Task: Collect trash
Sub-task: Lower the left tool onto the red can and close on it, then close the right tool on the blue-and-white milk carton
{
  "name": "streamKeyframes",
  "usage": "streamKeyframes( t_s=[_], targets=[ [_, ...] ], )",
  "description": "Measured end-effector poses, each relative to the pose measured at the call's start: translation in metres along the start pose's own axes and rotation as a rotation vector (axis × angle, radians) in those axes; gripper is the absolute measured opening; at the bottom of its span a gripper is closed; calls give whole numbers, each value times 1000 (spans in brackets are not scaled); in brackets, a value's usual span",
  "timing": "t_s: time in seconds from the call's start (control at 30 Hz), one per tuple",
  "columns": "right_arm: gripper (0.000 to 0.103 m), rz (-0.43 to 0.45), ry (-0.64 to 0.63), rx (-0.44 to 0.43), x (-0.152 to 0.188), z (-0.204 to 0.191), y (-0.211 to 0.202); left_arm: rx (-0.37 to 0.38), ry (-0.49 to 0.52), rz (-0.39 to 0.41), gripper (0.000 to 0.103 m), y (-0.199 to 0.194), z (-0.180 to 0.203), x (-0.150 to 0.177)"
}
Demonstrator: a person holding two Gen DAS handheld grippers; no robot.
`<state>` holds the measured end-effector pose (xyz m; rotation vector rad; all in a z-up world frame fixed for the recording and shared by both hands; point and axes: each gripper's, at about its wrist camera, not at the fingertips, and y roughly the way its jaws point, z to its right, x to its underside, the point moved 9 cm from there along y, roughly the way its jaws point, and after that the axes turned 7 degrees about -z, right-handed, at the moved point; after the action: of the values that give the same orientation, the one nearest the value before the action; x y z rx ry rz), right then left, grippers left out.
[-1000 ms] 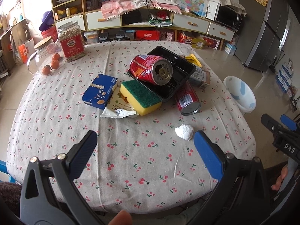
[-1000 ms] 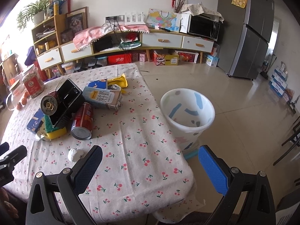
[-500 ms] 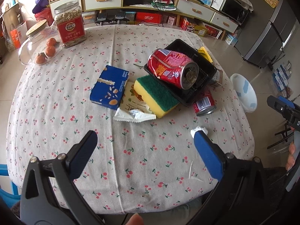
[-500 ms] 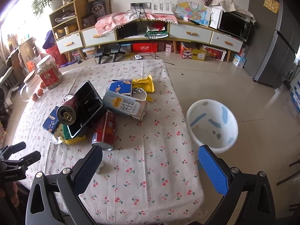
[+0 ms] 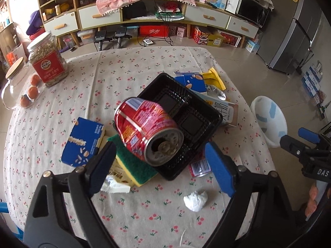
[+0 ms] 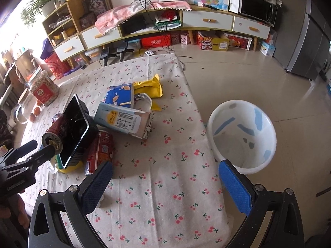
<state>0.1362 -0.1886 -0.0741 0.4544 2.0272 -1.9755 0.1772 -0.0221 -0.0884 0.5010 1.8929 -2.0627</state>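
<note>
A pile of trash lies on the cherry-print table. A crushed red can rests on a black plastic tray, over a green-and-yellow sponge. A second red can lies beside the tray. A milk carton, blue snack boxes, a yellow wrapper and a white crumpled tissue lie around. My left gripper is open, hovering just in front of the crushed can. My right gripper is open over the table's right part.
A white bin stands on the floor off the table's right edge. A jar with a red label and a glass jar of oranges stand at the far left. Shelves and drawers line the back wall.
My left gripper has moved forward toward the crushed can and tray. My right gripper has moved forward over the table toward the bin and carton. Both stay open.
</note>
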Motion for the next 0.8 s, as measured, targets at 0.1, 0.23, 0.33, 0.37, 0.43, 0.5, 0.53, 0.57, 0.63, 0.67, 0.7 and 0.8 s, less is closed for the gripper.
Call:
streamKeyframes(
  t_s=[0.1, 0.23, 0.33, 0.37, 0.43, 0.5, 0.53, 0.57, 0.63, 0.67, 0.7, 0.8],
  targets=[
    [103, 10, 7, 8, -4, 7, -2, -54, 3, 8, 79, 9, 1, -7],
    [103, -4, 26, -13, -5, 11, -1, -104, 8, 13, 57, 17, -4, -11],
    [103, -6, 23, -24, -7, 7, 2, -104, 14, 21, 53, 15, -7, -10],
    [103, -7, 24, -25, -7, 6, 2, -96, 15, 29, 52, 12, -8, -9],
    [103, -8, 21, -33, -8, 1, 3, -80, 19, 43, 52, 5, -11, -9],
    [103, -10, 16, -41, -10, -5, 5, -55, 12, 56, 52, -3, -16, -9],
    [103, -11, 12, -43, -11, -8, 6, -41, 6, 62, 52, -7, -19, -9],
    [103, -12, 7, -43, -12, -11, 8, -27, -1, 66, 52, -11, -22, -9],
    [103, -18, -8, -37, -17, -17, 13, 2, -17, 71, 51, -18, -29, -8],
    [103, -20, -14, -34, -20, -19, 16, 17, -28, 72, 51, -22, -33, -7],
    [103, -21, -25, -28, -23, -21, 19, 34, -43, 73, 51, -24, -36, -6],
    [103, -35, -91, -4, -35, -28, 35, 94, -90, 70, 51, -31, -49, -2]
  ],
)
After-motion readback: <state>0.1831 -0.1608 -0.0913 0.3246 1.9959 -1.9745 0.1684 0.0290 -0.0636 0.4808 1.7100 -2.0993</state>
